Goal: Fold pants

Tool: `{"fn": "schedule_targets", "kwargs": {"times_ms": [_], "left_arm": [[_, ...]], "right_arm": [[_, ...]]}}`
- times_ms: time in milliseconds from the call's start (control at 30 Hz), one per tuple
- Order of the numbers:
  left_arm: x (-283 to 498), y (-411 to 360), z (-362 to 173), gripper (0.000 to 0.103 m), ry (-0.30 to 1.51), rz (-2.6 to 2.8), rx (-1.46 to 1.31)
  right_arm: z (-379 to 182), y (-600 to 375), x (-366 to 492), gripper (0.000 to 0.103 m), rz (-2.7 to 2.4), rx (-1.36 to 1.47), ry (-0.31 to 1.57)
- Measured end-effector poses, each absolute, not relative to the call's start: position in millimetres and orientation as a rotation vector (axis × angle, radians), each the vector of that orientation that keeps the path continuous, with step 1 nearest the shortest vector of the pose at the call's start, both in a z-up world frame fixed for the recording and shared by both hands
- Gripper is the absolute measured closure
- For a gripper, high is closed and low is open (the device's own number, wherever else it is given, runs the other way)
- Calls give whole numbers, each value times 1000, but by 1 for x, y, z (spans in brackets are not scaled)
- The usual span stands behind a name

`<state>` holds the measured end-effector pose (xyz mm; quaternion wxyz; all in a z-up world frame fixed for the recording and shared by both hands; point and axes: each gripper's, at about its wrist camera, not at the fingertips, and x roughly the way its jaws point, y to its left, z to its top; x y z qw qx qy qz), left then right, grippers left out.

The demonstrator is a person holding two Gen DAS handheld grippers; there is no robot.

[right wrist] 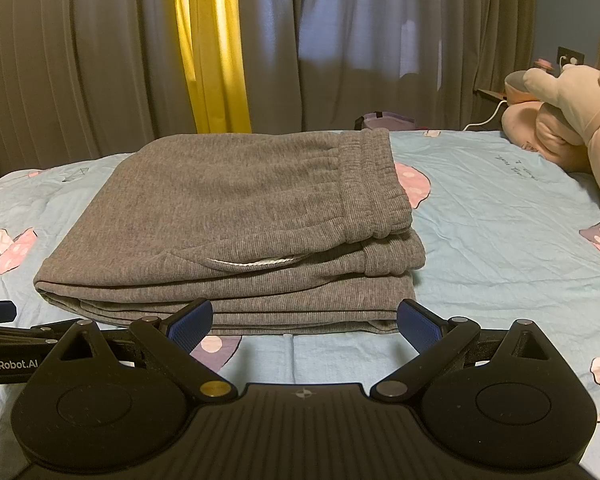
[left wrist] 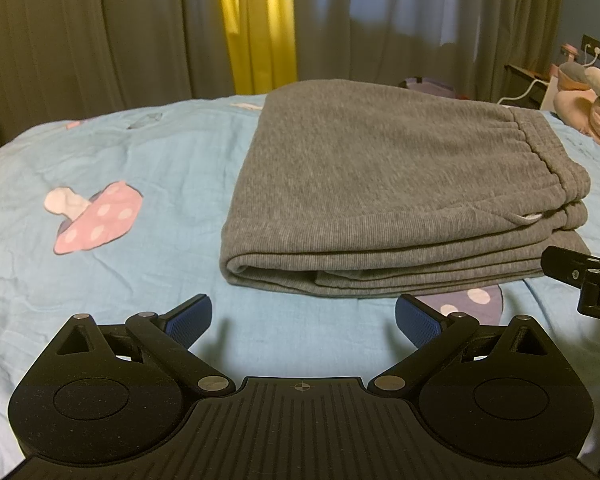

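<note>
Pants [right wrist: 228, 216] look folded already, stacked on bed [left wrist: 140, 160]. Left gripper [left wrist: 303, 318] & right gripper [right wrist: 305, 322] both spread wide, empty, just near of it. Any nudge fwd could shove layers apart.

Grey pants [right wrist: 228, 208] of soft ribbed knit cloth; at 3 o'clock, a smooth, lightly creased blue cotton-like sheet [right wrist: 480, 216]; matt black plastic gripper [right wrist: 304, 322].

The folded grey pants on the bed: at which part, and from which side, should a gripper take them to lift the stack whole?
Probably the rounded fold edge of the grey pants, coming low along the bedsheet from that side. There the layers join in one roll; the waistband end shows loose separate layers. Both the left gripper and right gripper are open, empty.
</note>
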<state>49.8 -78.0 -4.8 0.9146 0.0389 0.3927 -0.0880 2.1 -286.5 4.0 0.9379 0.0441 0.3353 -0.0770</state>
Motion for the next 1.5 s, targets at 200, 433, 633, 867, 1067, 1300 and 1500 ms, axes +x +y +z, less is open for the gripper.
{"fn": "schedule_targets", "kwargs": {"times_ms": [200,433,633,867,1067,1300,1500], "left_arm": [[49,-77,-4,1,806,-180,77],[49,-77,-4,1,809,-180,73],[50,-77,-4,1,810,-180,71],[49,-77,-4,1,808,-179,69],[49,-76,-4,1,808,-179,69],[49,-76,-4,1,808,-179,68],[49,-76,-3,1,810,-177,66]], "right_arm": [[4,-287,1,4,-159,90,685],[4,-287,2,4,-161,91,685],[4,-287,2,4,-163,92,688],[4,-287,2,4,-166,90,690],[4,-287,2,4,-169,90,691],[4,-287,2,4,-168,90,692],[4,-287,2,4,-169,90,691]]}}
